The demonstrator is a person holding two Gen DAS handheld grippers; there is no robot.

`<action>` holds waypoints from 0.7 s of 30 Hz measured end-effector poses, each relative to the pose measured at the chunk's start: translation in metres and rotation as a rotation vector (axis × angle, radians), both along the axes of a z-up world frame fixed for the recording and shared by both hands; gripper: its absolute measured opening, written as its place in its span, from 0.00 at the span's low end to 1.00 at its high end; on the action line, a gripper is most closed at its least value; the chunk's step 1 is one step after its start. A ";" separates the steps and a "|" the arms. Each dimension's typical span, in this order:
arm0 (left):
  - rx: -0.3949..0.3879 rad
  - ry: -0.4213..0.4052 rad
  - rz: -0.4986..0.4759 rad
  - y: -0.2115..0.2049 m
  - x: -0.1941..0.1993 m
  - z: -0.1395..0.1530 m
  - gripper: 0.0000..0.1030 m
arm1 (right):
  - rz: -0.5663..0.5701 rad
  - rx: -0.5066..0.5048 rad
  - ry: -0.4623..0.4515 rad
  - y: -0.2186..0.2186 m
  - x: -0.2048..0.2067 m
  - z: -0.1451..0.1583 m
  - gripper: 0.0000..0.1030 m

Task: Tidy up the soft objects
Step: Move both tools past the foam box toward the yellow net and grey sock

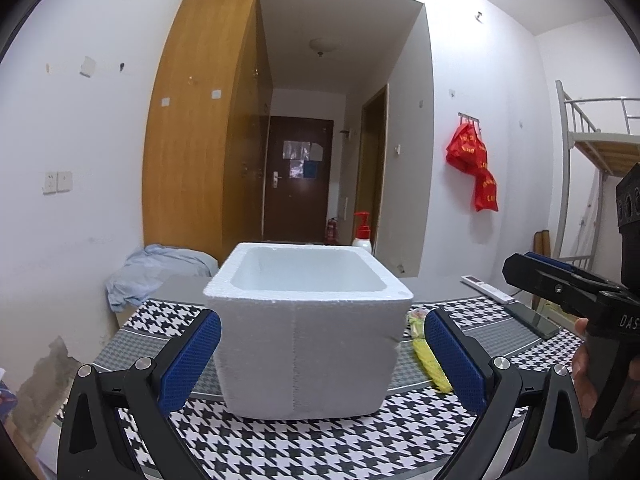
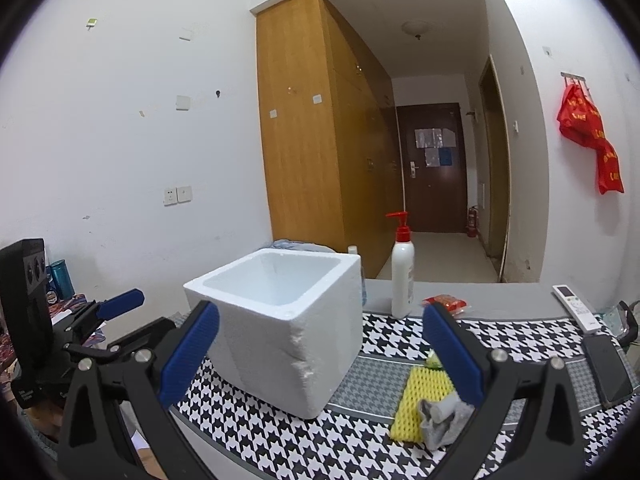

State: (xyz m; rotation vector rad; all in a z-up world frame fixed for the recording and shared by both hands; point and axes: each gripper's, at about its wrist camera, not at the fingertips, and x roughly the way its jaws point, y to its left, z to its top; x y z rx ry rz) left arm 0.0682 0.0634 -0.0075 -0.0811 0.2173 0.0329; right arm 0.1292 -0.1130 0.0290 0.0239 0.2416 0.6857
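A white foam box (image 1: pixel 308 332) stands open and empty on the houndstooth tablecloth (image 1: pixel 320 444); it also shows in the right wrist view (image 2: pixel 280 328). My left gripper (image 1: pixel 320 360) is open, its blue pads on either side of the box front. A yellow foam net (image 2: pixel 420 400) lies flat to the right of the box, with a grey sock (image 2: pixel 442 416) on its near end; the net also shows in the left wrist view (image 1: pixel 430 360). My right gripper (image 2: pixel 320 356) is open and empty, above the box's right corner and the net.
A white pump bottle (image 2: pixel 402 276) with a red top stands behind the box. A red packet (image 2: pixel 446 303), a white remote (image 2: pixel 576 306) and a dark phone (image 2: pixel 608 370) lie at the right. A blue cloth (image 1: pixel 156 272) is heaped at the back left.
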 end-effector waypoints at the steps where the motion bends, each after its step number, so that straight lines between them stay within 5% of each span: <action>1: -0.002 0.004 -0.005 -0.001 0.001 0.000 0.99 | -0.002 0.001 0.001 -0.001 0.000 0.000 1.00; 21: 0.004 0.069 -0.137 -0.041 0.026 -0.014 0.99 | -0.117 -0.003 0.019 -0.038 0.005 -0.007 1.00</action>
